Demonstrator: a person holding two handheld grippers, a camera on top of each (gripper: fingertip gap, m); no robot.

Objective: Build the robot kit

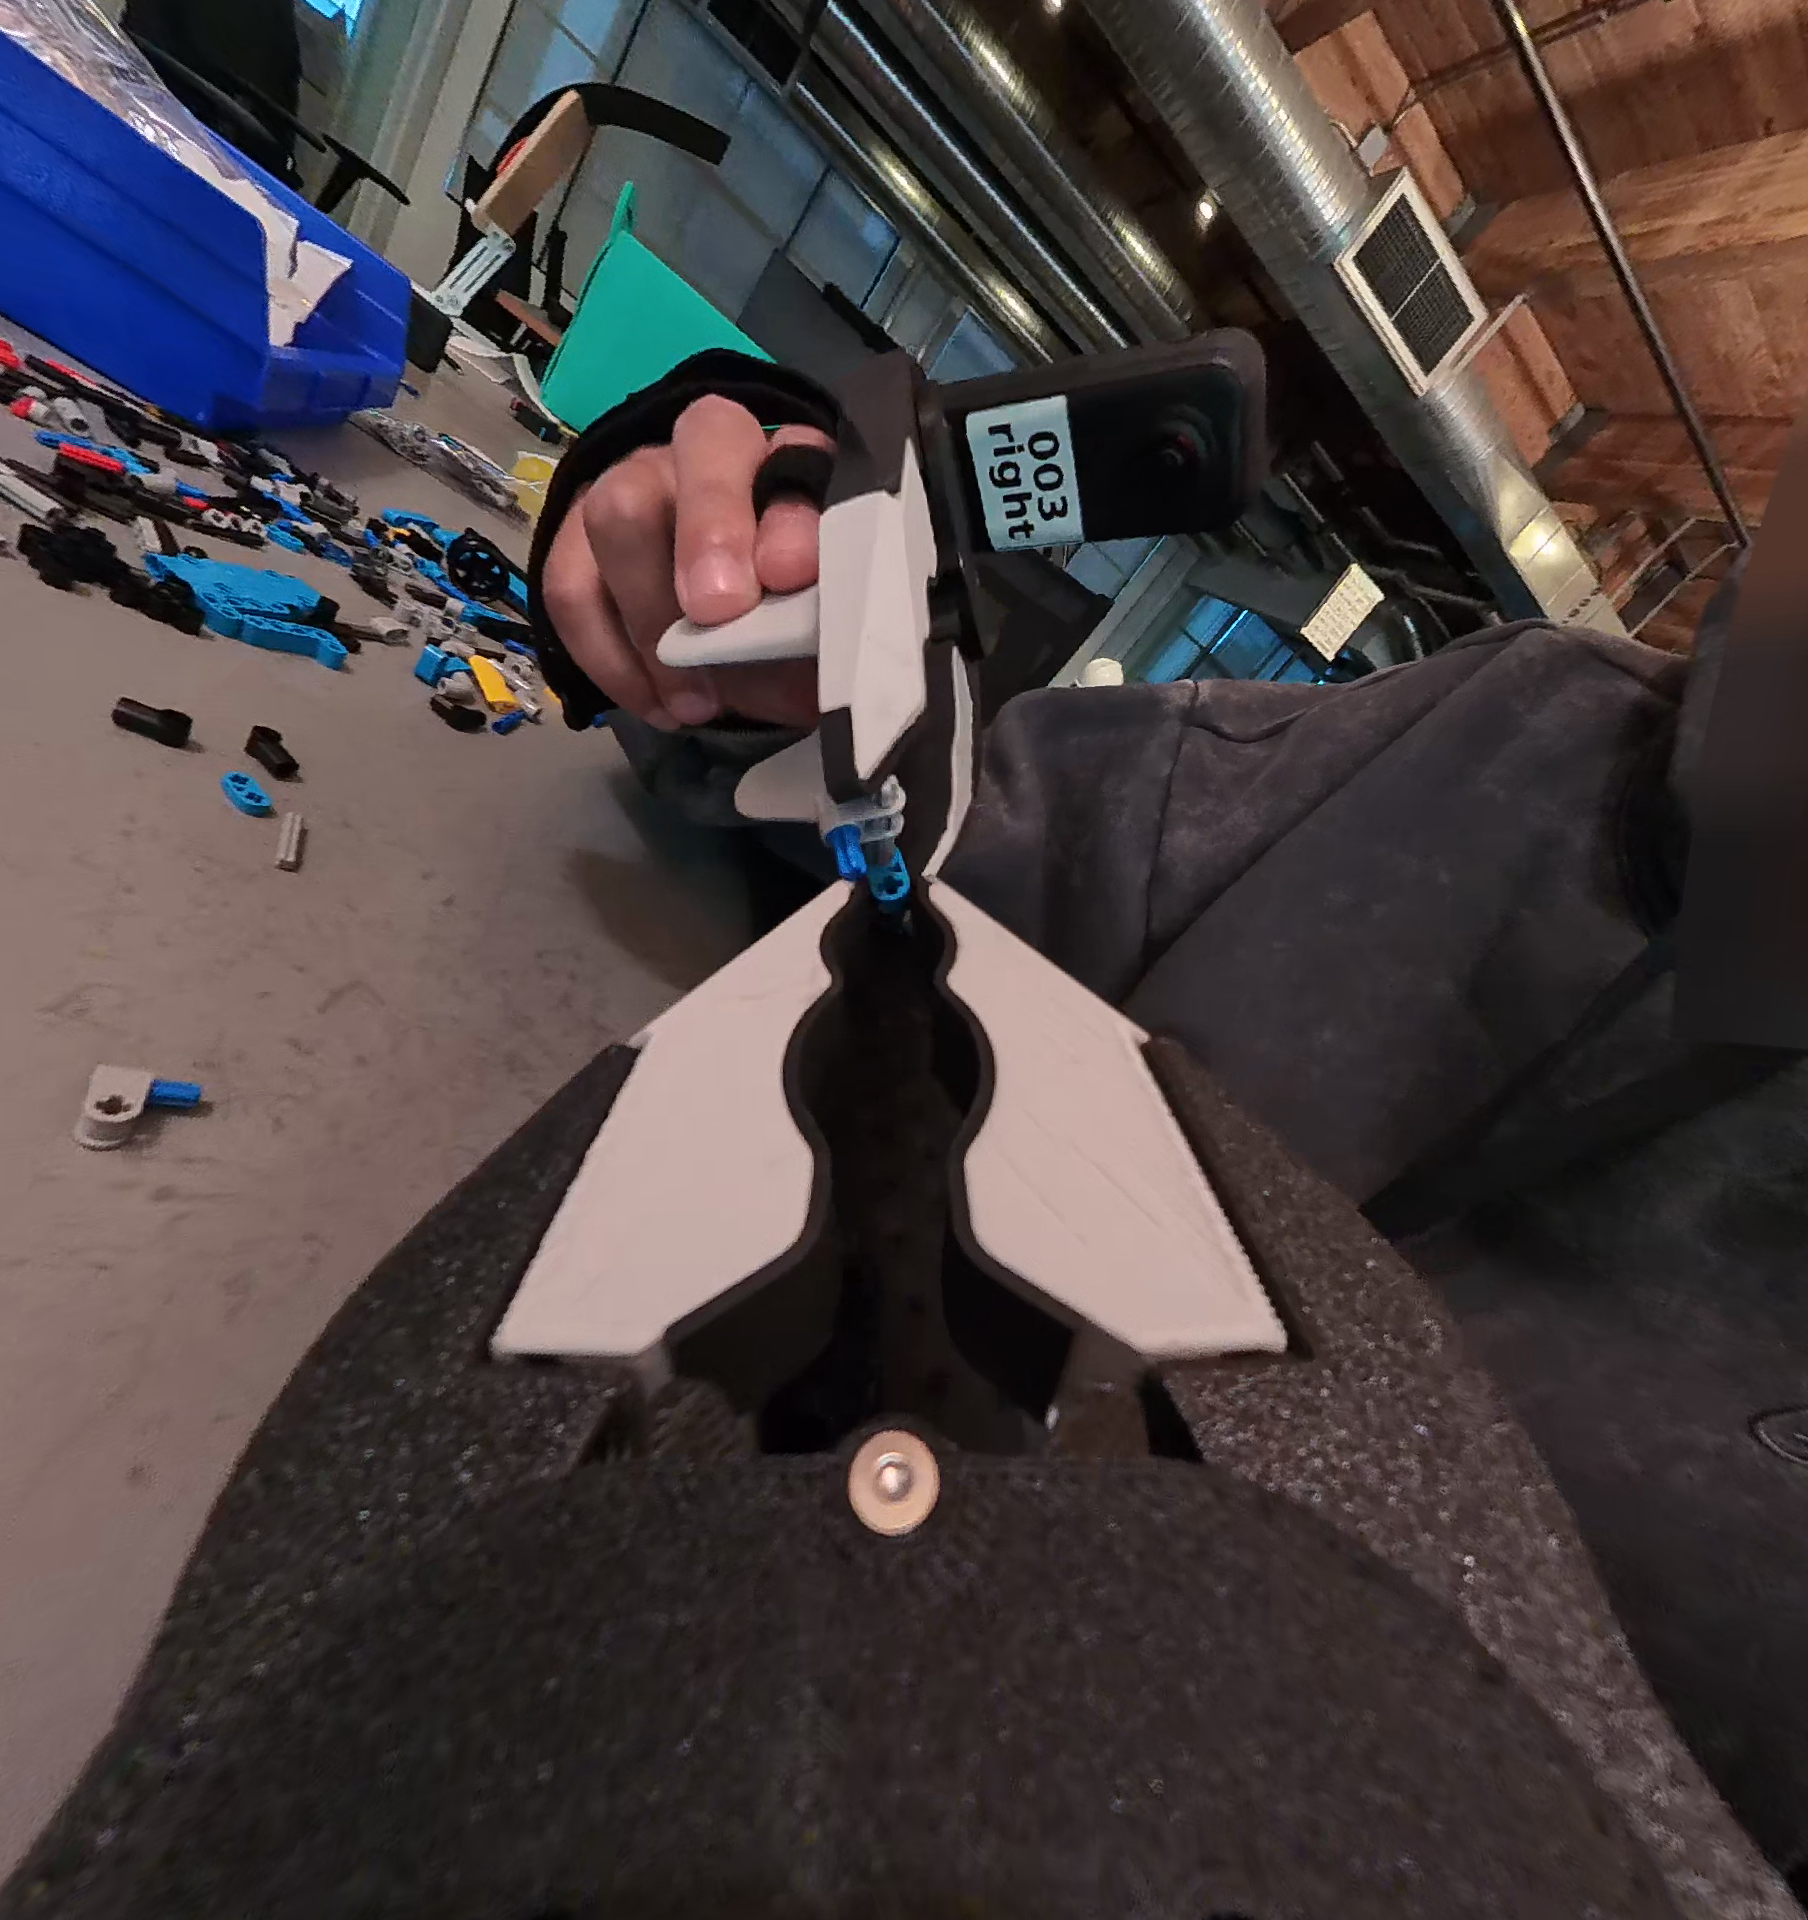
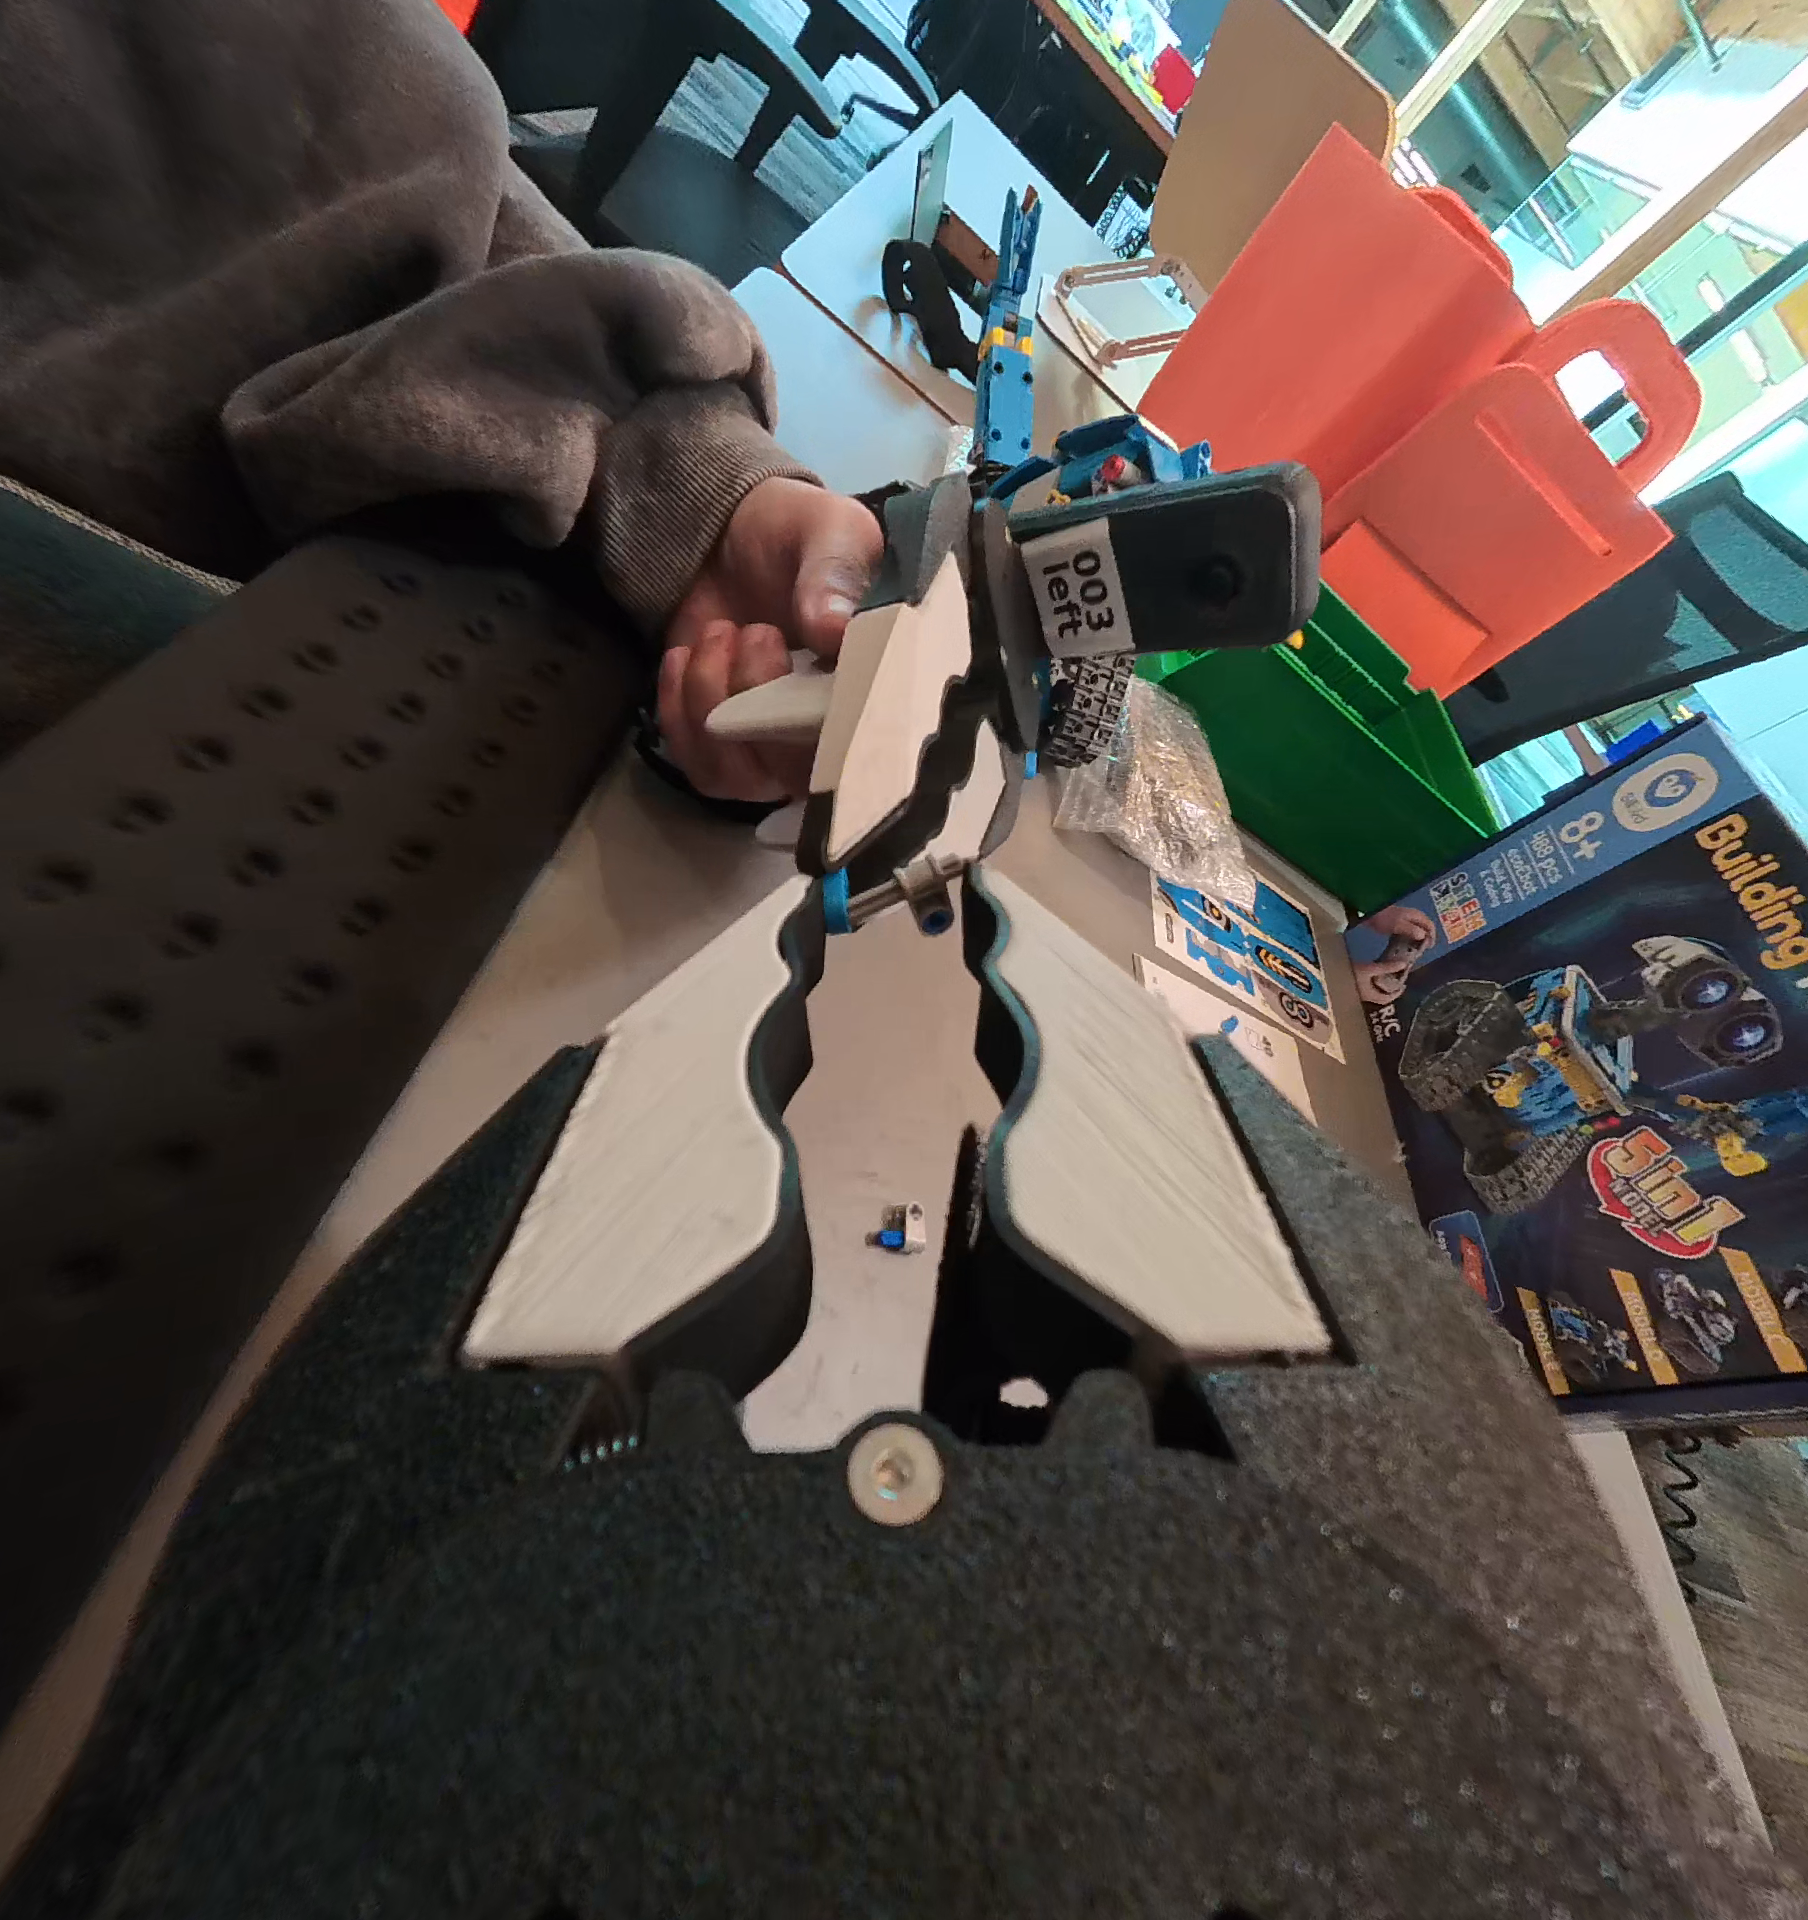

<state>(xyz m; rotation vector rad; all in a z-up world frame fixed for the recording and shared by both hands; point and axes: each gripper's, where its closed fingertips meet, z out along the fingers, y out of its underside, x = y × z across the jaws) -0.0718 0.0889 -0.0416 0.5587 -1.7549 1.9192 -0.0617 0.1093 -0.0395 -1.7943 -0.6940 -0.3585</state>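
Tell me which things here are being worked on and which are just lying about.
In hand: left gripper and right gripper, both shut on a small blue-and-grey brick assembly.
Lying about: loose bricks, blue bin, kit box, sticker sheet, plastic bag, green bin.

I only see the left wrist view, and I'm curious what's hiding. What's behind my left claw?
Observer: A half-built blue toy machine stands on the table behind the left claw.
Operator: Is there a box for it?
Observer: Yes, a dark blue toy box lies on the table beside the right claw.
Operator: Anything orange?
Observer: Two orange bags stand behind a green bin.
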